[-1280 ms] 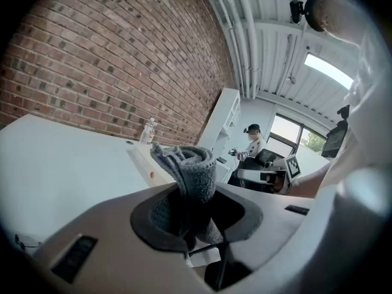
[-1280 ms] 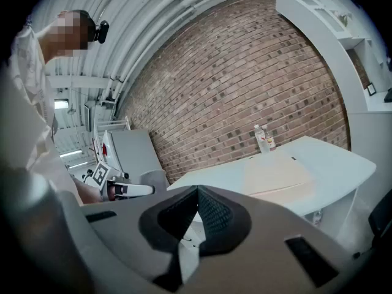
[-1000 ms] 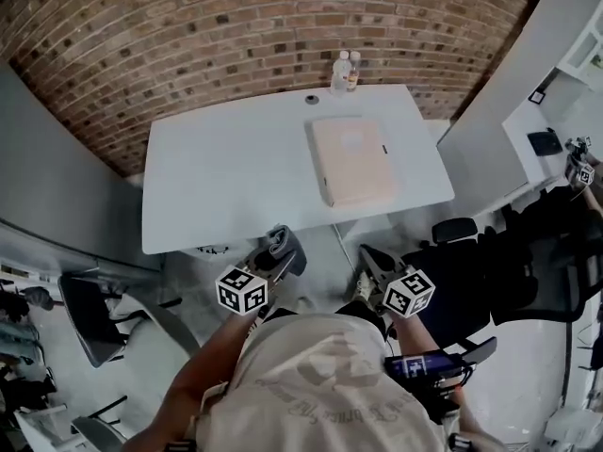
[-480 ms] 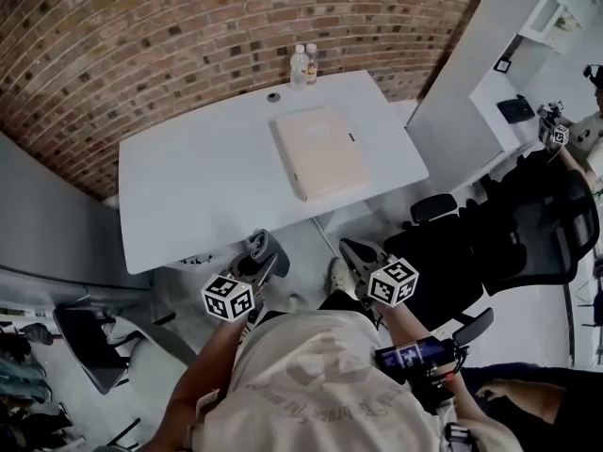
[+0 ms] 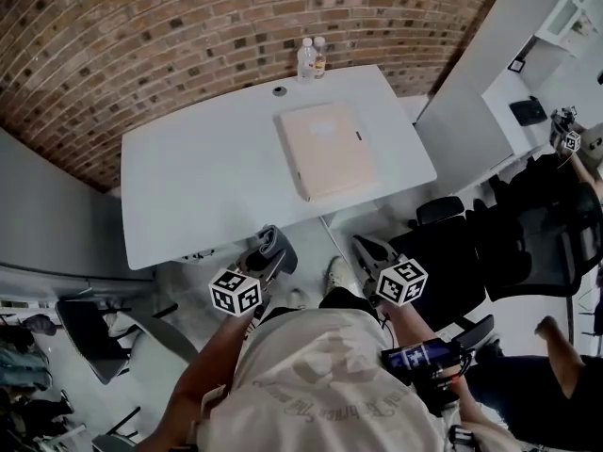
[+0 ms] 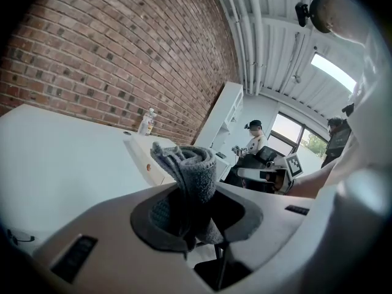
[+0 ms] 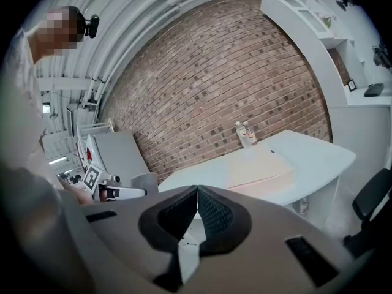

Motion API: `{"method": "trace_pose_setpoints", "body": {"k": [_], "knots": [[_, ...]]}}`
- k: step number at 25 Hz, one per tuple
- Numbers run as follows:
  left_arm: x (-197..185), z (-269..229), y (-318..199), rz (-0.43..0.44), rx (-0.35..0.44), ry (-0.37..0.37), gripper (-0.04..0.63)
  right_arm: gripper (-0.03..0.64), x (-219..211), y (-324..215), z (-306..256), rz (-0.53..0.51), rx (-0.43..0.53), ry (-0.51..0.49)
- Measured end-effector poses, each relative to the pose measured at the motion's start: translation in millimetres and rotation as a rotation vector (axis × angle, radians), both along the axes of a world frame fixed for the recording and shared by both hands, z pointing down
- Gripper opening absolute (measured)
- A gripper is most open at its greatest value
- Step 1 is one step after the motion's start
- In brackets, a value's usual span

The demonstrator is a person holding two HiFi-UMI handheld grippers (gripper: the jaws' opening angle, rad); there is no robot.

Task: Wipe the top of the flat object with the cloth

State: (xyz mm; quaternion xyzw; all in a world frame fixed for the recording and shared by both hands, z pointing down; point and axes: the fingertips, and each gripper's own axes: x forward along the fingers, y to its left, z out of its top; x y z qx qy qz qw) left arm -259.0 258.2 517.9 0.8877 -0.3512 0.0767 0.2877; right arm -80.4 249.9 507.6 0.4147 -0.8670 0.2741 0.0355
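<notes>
Left gripper [image 5: 270, 250] clamped the cloth [image 6: 187, 170]; the pad [image 5: 327, 149] lay ahead-right, lengthwise away. Right gripper [image 5: 369, 250], closed and empty, sat nearer.

red brick wall [image 5: 170, 36] behind white table [image 5: 198, 186]; blk office chairs [image 5: 532, 243] at rt.

i can read no words anywhere: the print on my pale shirt [image 5: 320, 379] is blurred, and the labels on the two small clear bottles [image 5: 312, 57] are too small.
</notes>
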Motion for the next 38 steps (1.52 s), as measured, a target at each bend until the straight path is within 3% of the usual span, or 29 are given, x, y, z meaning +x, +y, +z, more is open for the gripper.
{"method": "trace_pose_setpoints", "body": {"k": [12,24,31,38], "knots": [[49.9,-5.1,-60.8,-0.045,-0.013,-0.042,0.112,0.021,41.7,-74.8,12.7,-0.041,-0.032,-0.022],[80.2,-7.7,-117.4,-0.170,-0.047,-0.106,0.112,0.021,68.6,-150.1,20.7,-0.151,-0.053,-0.063],[72.3,-9.4,-136.4,-0.232,-0.064,-0.143,0.112,0.021,68.1,-175.3,28.2,-0.186,-0.072,-0.073],[64.2,-4.8,-165.3,-0.200,-0.076,-0.142,0.112,0.021,66.1,-204.6,34.4,-0.149,-0.076,-0.053]]}}
